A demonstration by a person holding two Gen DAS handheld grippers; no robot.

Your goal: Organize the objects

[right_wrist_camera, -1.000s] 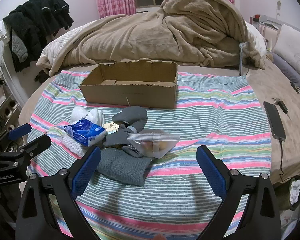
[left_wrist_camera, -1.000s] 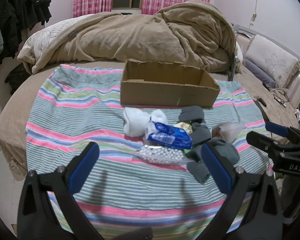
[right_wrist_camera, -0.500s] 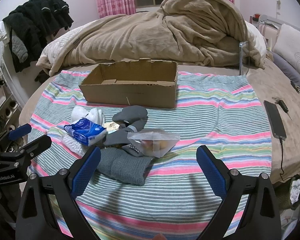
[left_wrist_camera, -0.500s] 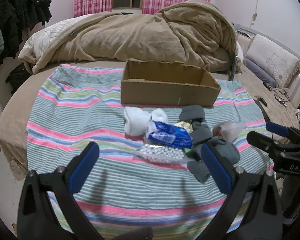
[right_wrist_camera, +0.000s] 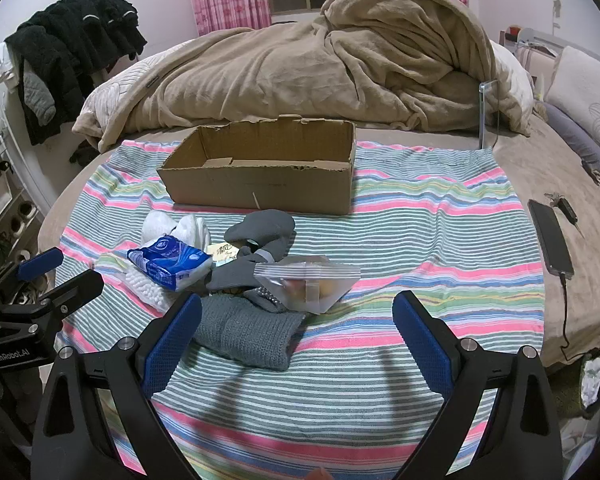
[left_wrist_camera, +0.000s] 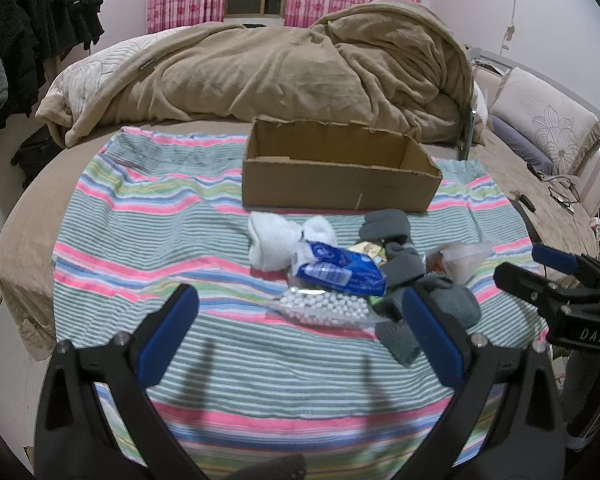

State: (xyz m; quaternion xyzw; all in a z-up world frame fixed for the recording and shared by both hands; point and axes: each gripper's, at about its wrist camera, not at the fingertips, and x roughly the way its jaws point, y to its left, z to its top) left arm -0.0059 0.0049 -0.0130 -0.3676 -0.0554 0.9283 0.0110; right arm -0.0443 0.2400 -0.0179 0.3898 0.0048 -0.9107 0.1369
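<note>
An open cardboard box [left_wrist_camera: 336, 184] [right_wrist_camera: 260, 184] sits on the striped cloth. In front of it lies a pile: white socks [left_wrist_camera: 276, 236] [right_wrist_camera: 176, 228], a blue tissue pack [left_wrist_camera: 336, 268] [right_wrist_camera: 170, 260], a bag of white beads [left_wrist_camera: 324, 308], grey socks [left_wrist_camera: 384, 224] [right_wrist_camera: 260, 226], a grey knit piece [right_wrist_camera: 248, 332] and a clear zip bag [right_wrist_camera: 312, 284] [left_wrist_camera: 464, 258]. My left gripper [left_wrist_camera: 298, 332] is open and empty, just short of the beads. My right gripper [right_wrist_camera: 296, 332] is open and empty, near the knit piece and zip bag.
A rumpled tan blanket [left_wrist_camera: 260, 68] lies behind the box. A phone on a cable [right_wrist_camera: 550, 238] lies on the bed at the right. Dark clothes [right_wrist_camera: 72, 48] hang at the left. A metal post [right_wrist_camera: 486, 116] stands behind the cloth's right corner.
</note>
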